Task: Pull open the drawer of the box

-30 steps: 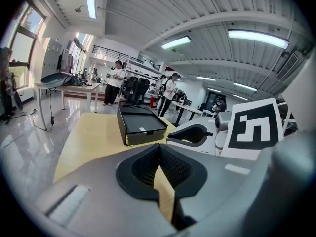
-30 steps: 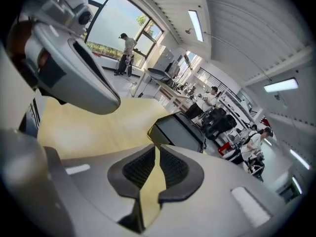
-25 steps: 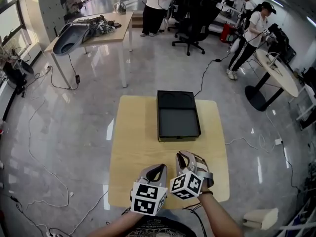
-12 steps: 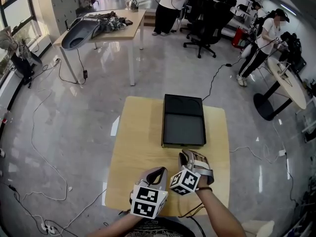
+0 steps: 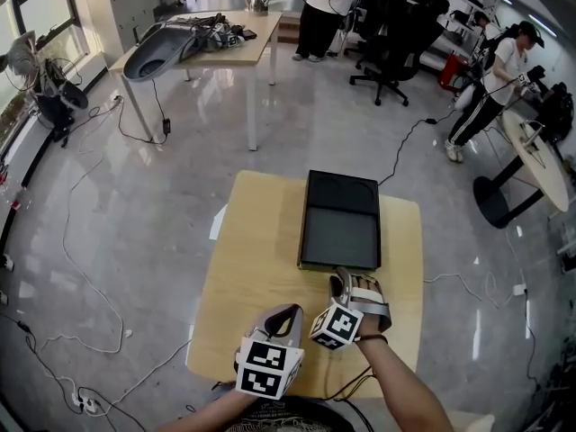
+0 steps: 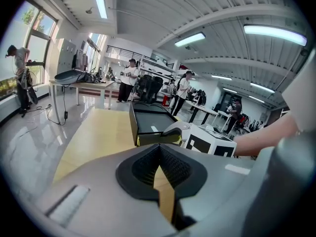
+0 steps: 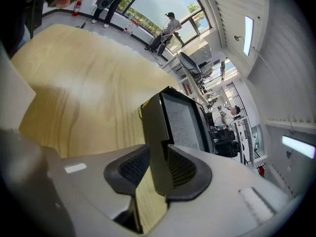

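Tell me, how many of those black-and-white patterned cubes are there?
2. One marker cube sits on the left gripper, near the table's front edge. The other rides the right gripper, which clamps the drawer's front. None seems hidden.

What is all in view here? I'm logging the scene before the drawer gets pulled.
table: one, light wood, centre, right in front of the person
box: one, black, far right part of that table
second table: one, light wood, back left, piled with gear
office chairs: a few, black, back centre
round table: one, pale, right edge
cables: several, dark and white, on the floor at left
people: at least two, white tops, standing in the background
left gripper: one, grey, over the near table edge, jaws together, empty
right gripper: one, grey, at the box's near front edge, jaws closed on it
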A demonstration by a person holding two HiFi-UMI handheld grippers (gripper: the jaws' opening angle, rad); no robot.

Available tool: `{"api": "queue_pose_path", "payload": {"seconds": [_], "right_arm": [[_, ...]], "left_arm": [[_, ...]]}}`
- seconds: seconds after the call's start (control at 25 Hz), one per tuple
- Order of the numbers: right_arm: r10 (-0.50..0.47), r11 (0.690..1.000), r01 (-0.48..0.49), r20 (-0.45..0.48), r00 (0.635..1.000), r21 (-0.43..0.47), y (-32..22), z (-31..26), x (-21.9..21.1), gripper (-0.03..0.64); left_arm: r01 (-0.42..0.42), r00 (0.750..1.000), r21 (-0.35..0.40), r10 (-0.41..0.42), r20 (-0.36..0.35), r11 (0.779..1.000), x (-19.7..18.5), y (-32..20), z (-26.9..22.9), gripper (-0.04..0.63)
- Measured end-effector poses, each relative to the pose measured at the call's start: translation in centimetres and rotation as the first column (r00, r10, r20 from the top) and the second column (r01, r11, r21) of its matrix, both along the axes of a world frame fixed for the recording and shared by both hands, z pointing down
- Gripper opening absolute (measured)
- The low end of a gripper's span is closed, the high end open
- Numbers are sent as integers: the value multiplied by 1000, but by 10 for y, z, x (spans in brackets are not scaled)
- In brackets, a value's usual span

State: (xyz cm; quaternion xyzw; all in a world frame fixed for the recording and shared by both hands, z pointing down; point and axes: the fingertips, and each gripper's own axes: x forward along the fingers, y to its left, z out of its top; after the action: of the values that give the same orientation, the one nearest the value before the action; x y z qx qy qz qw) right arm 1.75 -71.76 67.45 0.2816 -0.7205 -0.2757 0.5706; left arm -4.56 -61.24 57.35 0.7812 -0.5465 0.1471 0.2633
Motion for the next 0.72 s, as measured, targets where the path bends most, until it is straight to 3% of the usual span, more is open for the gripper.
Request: {"api": "queue_pose_path", "payload": {"seconds": [0.24, 0.56, 0.72], "right_arm": [[-64, 997, 67, -66, 996, 38, -9, 13, -3, 101], [-91, 996, 91, -126, 988, -6, -19, 27, -1, 97], [-111, 994, 109, -140, 984, -20, -22, 29, -1, 57]], "left_arm": [[28, 1000, -12, -28, 5, 1000, 0, -3, 8, 11], [58, 998, -10, -58, 7, 998, -6, -8, 15, 11], [66, 998, -12, -65, 6, 998, -4, -7, 21, 11]]}}
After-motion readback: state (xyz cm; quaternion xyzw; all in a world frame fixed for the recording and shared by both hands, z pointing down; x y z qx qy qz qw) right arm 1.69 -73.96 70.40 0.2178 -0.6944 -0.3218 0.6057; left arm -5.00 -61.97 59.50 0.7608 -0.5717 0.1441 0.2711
